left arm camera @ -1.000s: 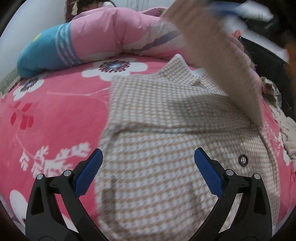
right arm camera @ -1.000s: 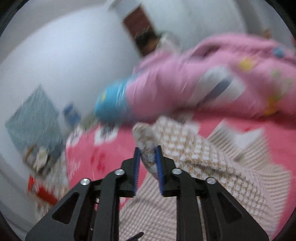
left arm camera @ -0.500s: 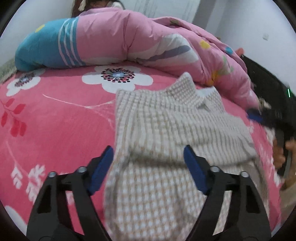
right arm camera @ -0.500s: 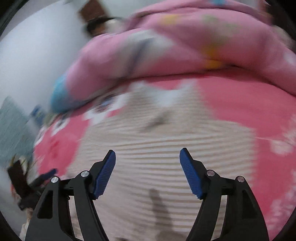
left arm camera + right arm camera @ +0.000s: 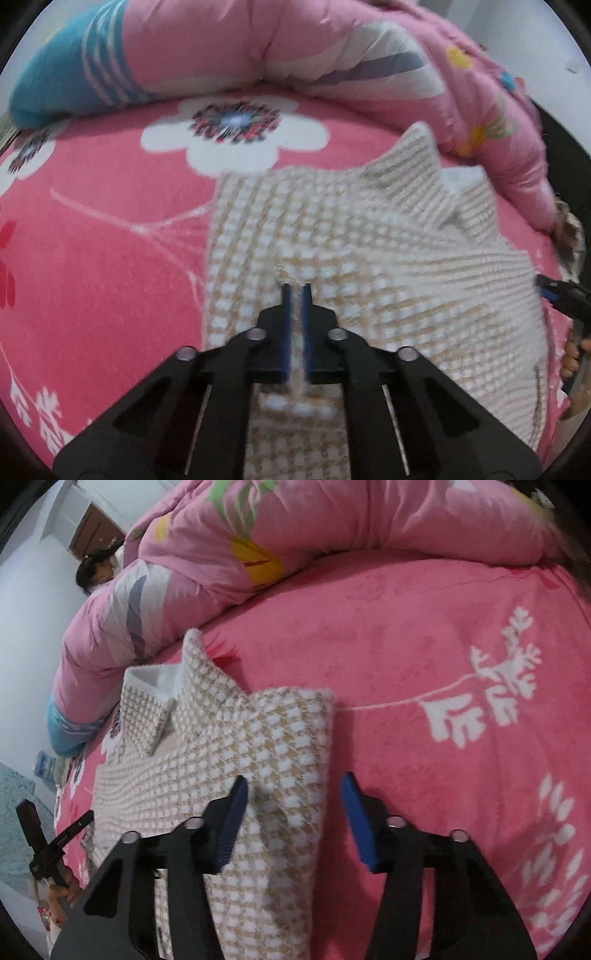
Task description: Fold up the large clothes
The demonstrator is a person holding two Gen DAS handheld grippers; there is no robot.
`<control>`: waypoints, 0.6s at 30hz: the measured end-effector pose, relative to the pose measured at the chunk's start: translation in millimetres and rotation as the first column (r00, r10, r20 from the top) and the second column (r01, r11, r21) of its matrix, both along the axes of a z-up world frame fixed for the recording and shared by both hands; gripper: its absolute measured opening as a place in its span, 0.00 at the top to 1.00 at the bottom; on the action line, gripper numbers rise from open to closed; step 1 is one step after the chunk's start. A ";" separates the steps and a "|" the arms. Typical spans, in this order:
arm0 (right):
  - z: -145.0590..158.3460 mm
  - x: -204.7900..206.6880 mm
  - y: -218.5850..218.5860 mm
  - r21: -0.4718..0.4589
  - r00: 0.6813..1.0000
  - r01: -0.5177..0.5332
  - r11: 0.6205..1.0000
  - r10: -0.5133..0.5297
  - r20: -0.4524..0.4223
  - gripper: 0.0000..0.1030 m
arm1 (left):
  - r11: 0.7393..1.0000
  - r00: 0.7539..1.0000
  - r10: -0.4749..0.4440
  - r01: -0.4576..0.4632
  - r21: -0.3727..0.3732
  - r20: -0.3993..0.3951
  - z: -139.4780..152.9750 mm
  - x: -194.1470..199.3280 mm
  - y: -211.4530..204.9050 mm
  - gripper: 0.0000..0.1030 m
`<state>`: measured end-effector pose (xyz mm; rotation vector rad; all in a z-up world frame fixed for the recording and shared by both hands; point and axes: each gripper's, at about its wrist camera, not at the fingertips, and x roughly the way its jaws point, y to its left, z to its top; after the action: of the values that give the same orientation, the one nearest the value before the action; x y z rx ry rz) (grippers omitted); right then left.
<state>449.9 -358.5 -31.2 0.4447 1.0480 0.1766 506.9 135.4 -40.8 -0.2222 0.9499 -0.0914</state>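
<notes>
A beige-and-white checked garment [image 5: 369, 258] lies spread on the pink floral bed sheet [image 5: 110, 258], its collar [image 5: 417, 166] pointing toward the quilt. My left gripper [image 5: 295, 288] is shut on a pinch of the cloth near the garment's middle, and the weave pulls in toward its tips. In the right wrist view the same garment [image 5: 229, 731] shows its right-hand edge lying between the blue pads [image 5: 356, 819] of my right gripper [image 5: 294, 777]. Those jaws are closing but still stand apart on either side of the edge.
A bulky pink quilt [image 5: 295, 48] with a blue end [image 5: 48, 85] runs along the far side of the bed. A person's head [image 5: 96, 568] shows beyond it, near a brown door [image 5: 92, 531]. A hand [image 5: 570, 354] holds the other gripper at the garment's right edge.
My left gripper went from wide open to shut over the garment's middle. My right gripper let go of the cloth it held up, swung down to the right edge, opened wide, then narrowed.
</notes>
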 end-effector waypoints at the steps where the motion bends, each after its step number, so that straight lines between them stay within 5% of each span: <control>1: 0.8 1.0 2.4 -0.003 1.000 -0.014 1.000 0.014 0.002 0.68 | 1.000 1.000 -0.006 0.006 0.007 0.030 8.6 1.1 -0.9 0.97; 3: 4.4 4.3 11.1 -0.055 0.999 -0.036 0.998 0.037 0.018 0.84 | 0.999 0.996 -0.028 0.025 0.031 0.089 25.8 -3.5 -5.1 0.97; 8: 12.1 3.6 15.6 -0.082 0.998 -0.008 0.997 0.013 0.060 0.88 | 0.994 0.980 -0.037 0.016 0.110 0.194 54.8 -6.1 -12.1 0.97; 13: -1.9 3.9 24.6 -0.138 0.997 -0.009 0.990 0.019 0.072 0.87 | 0.975 0.998 -0.012 -0.003 0.221 0.068 -4.8 -2.2 -8.4 0.96; 16: -5.5 6.0 28.3 -0.174 0.997 -0.010 0.985 0.022 0.068 0.82 | 0.976 0.999 0.000 -0.012 0.217 0.054 -25.6 -7.5 -5.1 0.94; 18: 0.3 5.7 27.9 -0.207 0.998 -0.014 0.978 0.027 0.060 0.67 | 0.981 0.998 0.018 -0.027 0.192 0.053 -19.4 -9.8 -1.6 0.89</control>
<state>455.6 -330.6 -30.9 0.2390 0.9978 0.0974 497.0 133.8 -60.1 -0.0515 0.8988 0.0159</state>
